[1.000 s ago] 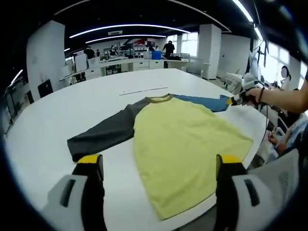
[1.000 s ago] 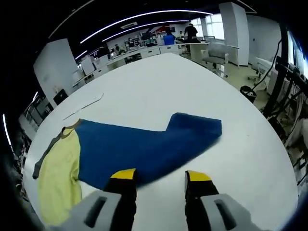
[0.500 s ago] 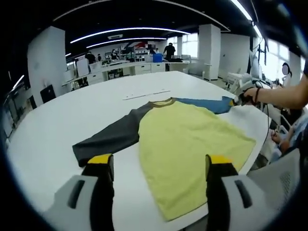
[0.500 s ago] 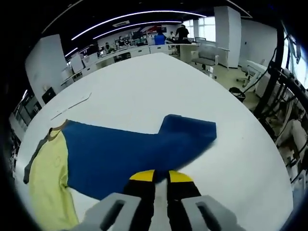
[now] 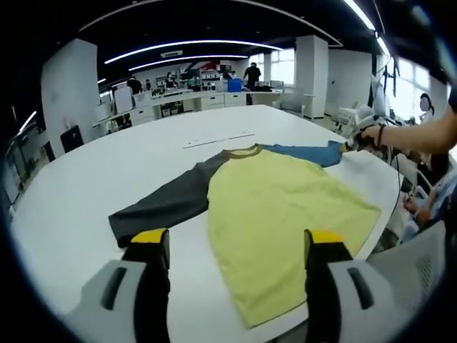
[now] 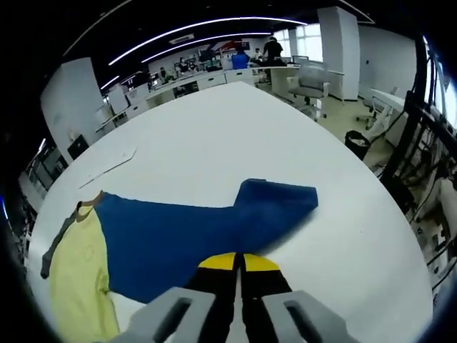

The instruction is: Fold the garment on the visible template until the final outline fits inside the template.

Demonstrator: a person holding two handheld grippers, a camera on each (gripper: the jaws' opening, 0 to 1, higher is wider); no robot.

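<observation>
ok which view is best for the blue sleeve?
Right gripper view: the blue sleeve spreads across the table, cuff included, with the right gripper shut on its near edge. The left gripper view shows a thin foreshortened strip of it beyond the yellow body.

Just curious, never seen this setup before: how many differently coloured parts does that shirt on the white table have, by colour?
Yellow body: 1
Grey sleeve: 1
Blue sleeve: 1
Total: 3 coloured parts on 1 shirt
</observation>
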